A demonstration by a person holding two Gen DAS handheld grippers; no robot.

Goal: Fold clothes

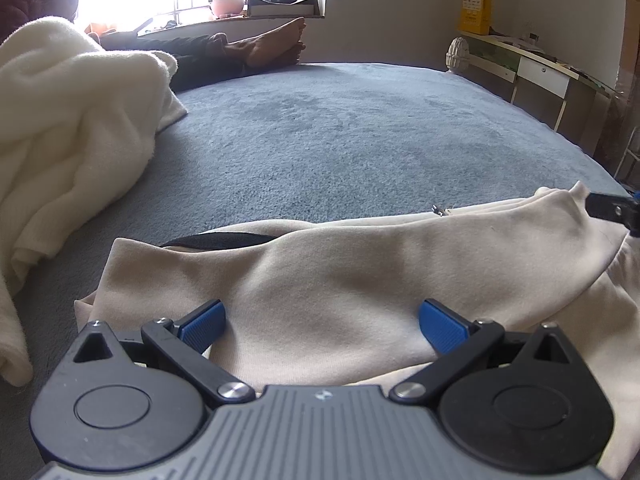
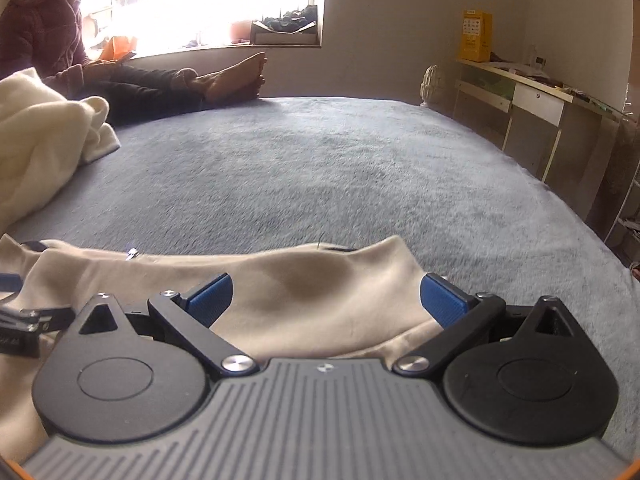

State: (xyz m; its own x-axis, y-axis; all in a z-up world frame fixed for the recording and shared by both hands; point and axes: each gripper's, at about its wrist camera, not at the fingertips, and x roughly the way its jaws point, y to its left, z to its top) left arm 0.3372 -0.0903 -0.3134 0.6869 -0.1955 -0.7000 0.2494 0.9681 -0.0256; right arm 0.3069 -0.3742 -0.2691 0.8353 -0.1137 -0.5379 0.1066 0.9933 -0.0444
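A beige garment point(image 1: 340, 280) with a dark collar band and a small metal zipper pull lies folded over on the blue-grey bed cover point(image 1: 340, 132). My left gripper point(image 1: 322, 326) stands open low over its near part, blue pads wide apart with cloth between them but not pinched. My right gripper point(image 2: 325, 300) is open too, over the right end of the same garment point(image 2: 312, 288). The right gripper's tip shows at the right edge of the left wrist view. The left gripper's black parts show at the left edge of the right wrist view.
A heap of cream fleece cloth point(image 1: 68, 128) lies at the left on the bed. A person point(image 2: 132, 80) sits at the far left by the window, bare feet on the bed. A desk point(image 2: 532, 104) with a yellow box stands at the right wall.
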